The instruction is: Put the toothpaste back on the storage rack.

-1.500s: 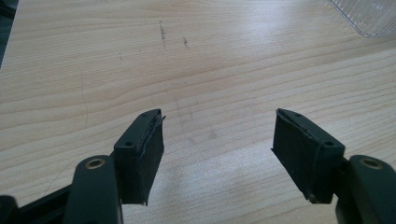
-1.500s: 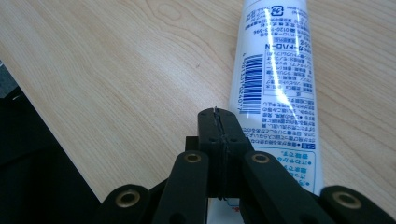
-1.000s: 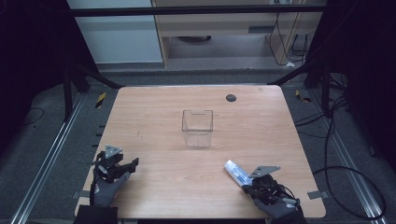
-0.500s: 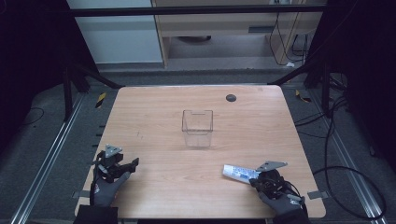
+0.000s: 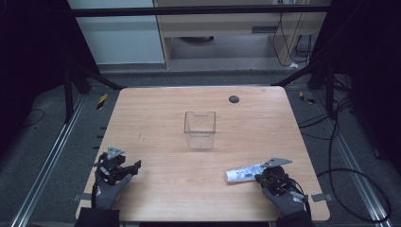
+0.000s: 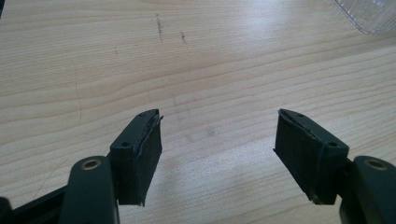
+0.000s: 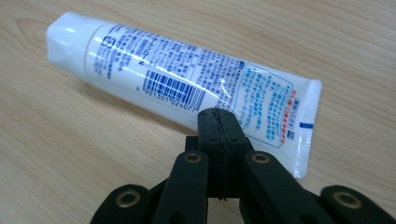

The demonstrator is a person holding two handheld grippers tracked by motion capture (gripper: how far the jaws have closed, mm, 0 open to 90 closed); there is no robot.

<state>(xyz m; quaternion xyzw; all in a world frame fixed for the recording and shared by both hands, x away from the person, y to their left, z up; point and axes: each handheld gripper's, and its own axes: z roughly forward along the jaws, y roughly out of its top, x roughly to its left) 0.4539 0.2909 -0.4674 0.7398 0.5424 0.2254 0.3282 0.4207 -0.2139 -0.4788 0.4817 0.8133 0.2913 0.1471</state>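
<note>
Near the front right corner of the wooden table (image 5: 156, 101), white tube (image 5: 243, 173) lying flat, cap end toward the table's middle, flat crimped end toward the right gripper (image 5: 265, 177); in the right gripper view, that gripper's (image 7: 218, 114) jaws pressed tight together, nothing between them, tips just at the tube's (image 7: 177, 84) side near the crimped end. At the front left, left gripper (image 6: 217, 135) low over bare wood with jaws wide apart, just opening further, nothing between. Well apart from both, clear plastic box (image 5: 200, 129) upright at the table's middle, dark round spot (image 5: 233, 99) beyond it.
</note>
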